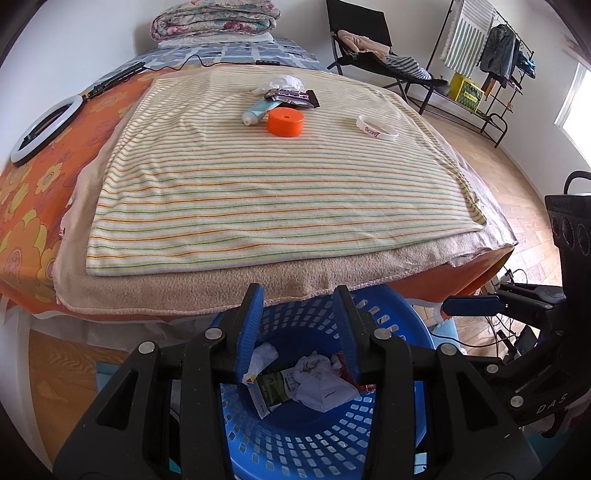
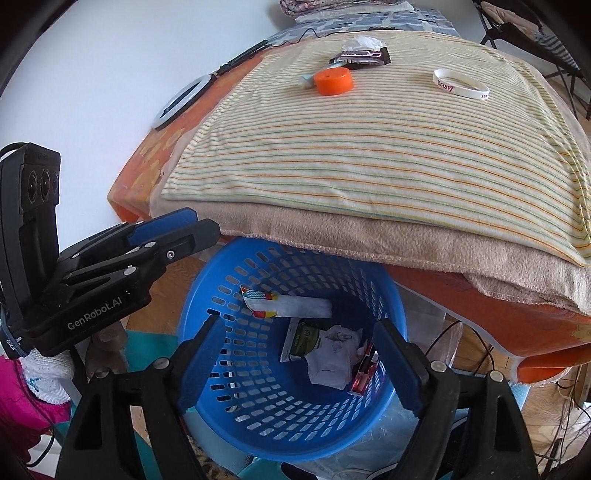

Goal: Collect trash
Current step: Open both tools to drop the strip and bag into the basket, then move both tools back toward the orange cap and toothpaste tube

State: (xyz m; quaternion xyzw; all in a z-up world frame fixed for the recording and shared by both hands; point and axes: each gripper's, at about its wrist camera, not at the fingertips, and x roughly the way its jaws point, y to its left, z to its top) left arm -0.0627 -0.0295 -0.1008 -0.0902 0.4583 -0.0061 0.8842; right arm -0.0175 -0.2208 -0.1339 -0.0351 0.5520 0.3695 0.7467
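A blue perforated basket (image 1: 406, 306) (image 2: 207, 280) stands on the floor under the bed's edge. It holds a crumpled white tissue (image 2: 332, 354), a green packet (image 2: 303, 338), a colourful wrapper (image 2: 284, 304) and a red wrapper (image 2: 364, 373). My left gripper (image 1: 299, 291) (image 2: 173, 225) hovers over the basket's rim, open with nothing between its fingers. My right gripper (image 2: 300, 323) (image 1: 472, 304) is spread wide over the basket's mouth, also without a load. On the striped blanket (image 1: 258, 192) lie a tissue (image 1: 284, 83), a dark wrapper (image 1: 295, 98), a tube (image 1: 258, 112), an orange lid (image 1: 285, 123) and a white wristband (image 1: 376, 127).
A ring light (image 1: 40, 129) and its cable rest on the bed's left side, and a folded quilt (image 1: 214, 20) sits at the head. A folding chair with clothes (image 1: 369, 48), a clothes rack (image 1: 495, 55) and a yellow crate (image 1: 467, 90) stand at the right. Cables trail on the floor.
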